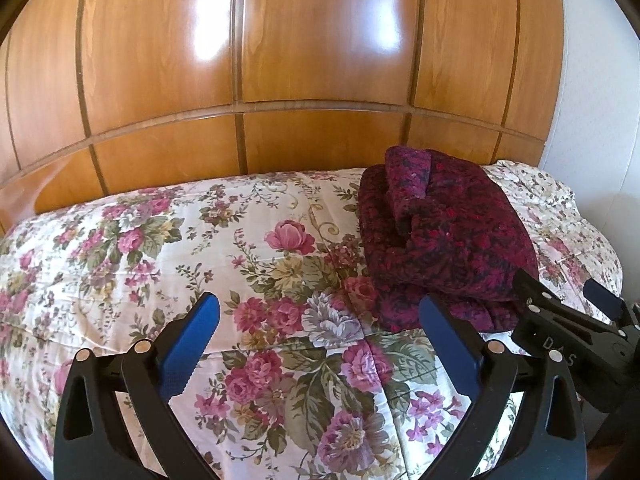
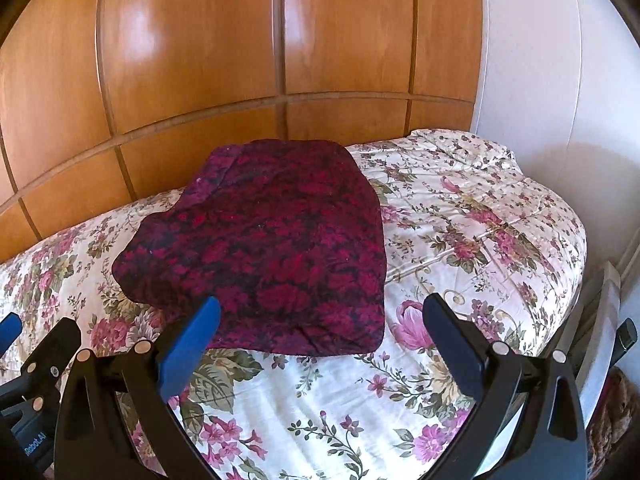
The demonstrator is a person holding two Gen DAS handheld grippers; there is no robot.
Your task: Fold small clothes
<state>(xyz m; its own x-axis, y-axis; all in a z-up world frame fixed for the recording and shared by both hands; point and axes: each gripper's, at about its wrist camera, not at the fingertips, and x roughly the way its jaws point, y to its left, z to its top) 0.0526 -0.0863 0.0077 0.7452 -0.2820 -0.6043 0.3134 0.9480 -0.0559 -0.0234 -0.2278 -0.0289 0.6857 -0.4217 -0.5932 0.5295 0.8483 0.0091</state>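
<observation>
A dark magenta-and-black patterned garment [image 1: 444, 232] lies folded on the floral bedspread [image 1: 200, 240], with a smaller folded flap on its top left. In the right wrist view the garment [image 2: 272, 248] lies as a flat rounded rectangle just ahead of the fingers. My left gripper [image 1: 320, 312] is open and empty, above the bedspread to the left of the garment. My right gripper [image 2: 320, 316] is open and empty, at the garment's near edge, and it also shows in the left wrist view [image 1: 568, 300] at the garment's right side.
A glossy wooden panelled headboard [image 1: 280, 80] rises behind the bed. A white wall [image 2: 540, 80] stands to the right. The bed's right edge [image 2: 576, 248] drops off beside a white radiator-like panel [image 2: 604, 320] and a brown basket [image 2: 616, 420].
</observation>
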